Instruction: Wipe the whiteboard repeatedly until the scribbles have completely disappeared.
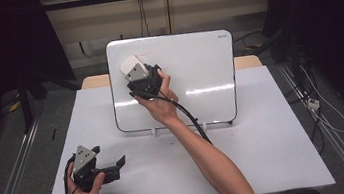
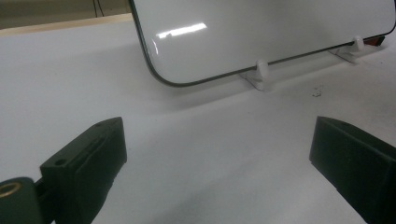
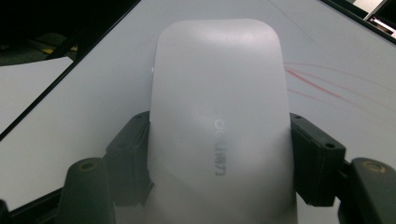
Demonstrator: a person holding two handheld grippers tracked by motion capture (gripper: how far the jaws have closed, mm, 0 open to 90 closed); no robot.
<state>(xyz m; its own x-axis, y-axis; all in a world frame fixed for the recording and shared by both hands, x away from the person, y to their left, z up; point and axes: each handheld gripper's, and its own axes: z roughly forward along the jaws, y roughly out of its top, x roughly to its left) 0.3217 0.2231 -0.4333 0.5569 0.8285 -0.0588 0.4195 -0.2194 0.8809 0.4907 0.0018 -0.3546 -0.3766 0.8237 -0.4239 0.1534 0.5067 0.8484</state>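
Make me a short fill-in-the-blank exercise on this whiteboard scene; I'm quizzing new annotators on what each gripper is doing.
1. The right gripper is shut on a white ____.
2. The eraser is at the whiteboard, beside faint marks of ____ colour.
3. The left gripper stands with its jaws ____ over the table.

Missing words: eraser; red; open

The white eraser [image 3: 218, 126] runs off the bottom edge of the right gripper view, and its grey lettering is too blurred to read. On the whiteboard [image 1: 197, 73] beside it, red marks [image 3: 322, 84] stay faint.
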